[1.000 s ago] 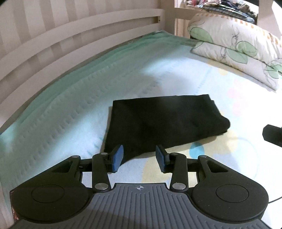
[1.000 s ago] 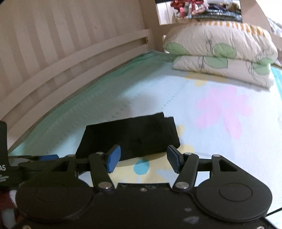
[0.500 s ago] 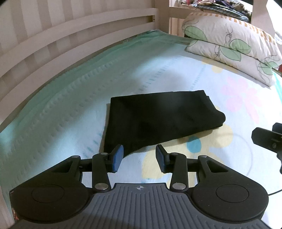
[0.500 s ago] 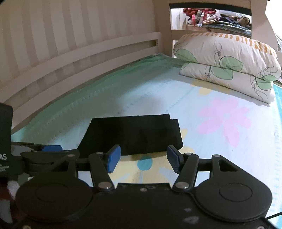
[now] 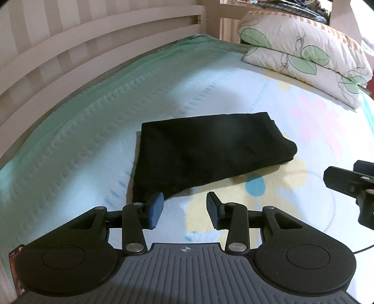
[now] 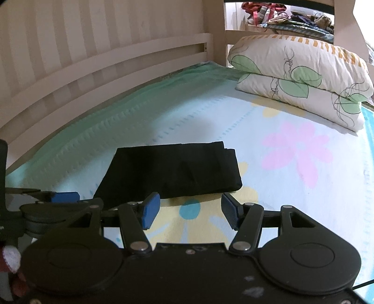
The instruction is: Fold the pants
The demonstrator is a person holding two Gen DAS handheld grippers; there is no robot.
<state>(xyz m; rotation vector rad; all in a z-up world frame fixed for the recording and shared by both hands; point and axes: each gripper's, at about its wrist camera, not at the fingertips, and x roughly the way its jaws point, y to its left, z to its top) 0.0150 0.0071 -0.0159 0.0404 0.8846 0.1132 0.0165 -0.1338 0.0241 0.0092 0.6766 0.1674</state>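
Observation:
Black pants [image 5: 205, 154] lie folded into a compact rectangle on the flower-print bed sheet [image 5: 315, 131]. My left gripper [image 5: 184, 208] hovers just short of their near left corner, open, with nothing between its blue pads. The right wrist view shows the same folded pants [image 6: 173, 170] ahead of my right gripper [image 6: 189, 210], which stands open and empty over the sheet. Part of the right gripper [image 5: 350, 182] shows at the right edge of the left wrist view. The left gripper's blue fingertip [image 6: 65, 197] appears low at the left of the right wrist view.
Two stacked leaf-print pillows [image 6: 301, 77] lie at the head of the bed. A pale wooden rail [image 5: 98, 53] runs along the far side. A bedpost [image 6: 215, 32] stands by the pillows, with heaped clothes [image 6: 280, 16] behind it.
Both views have tilted up slightly, so the pants sit a little farther from the fingertips. Neither gripper's opening has changed and the pants have not moved.

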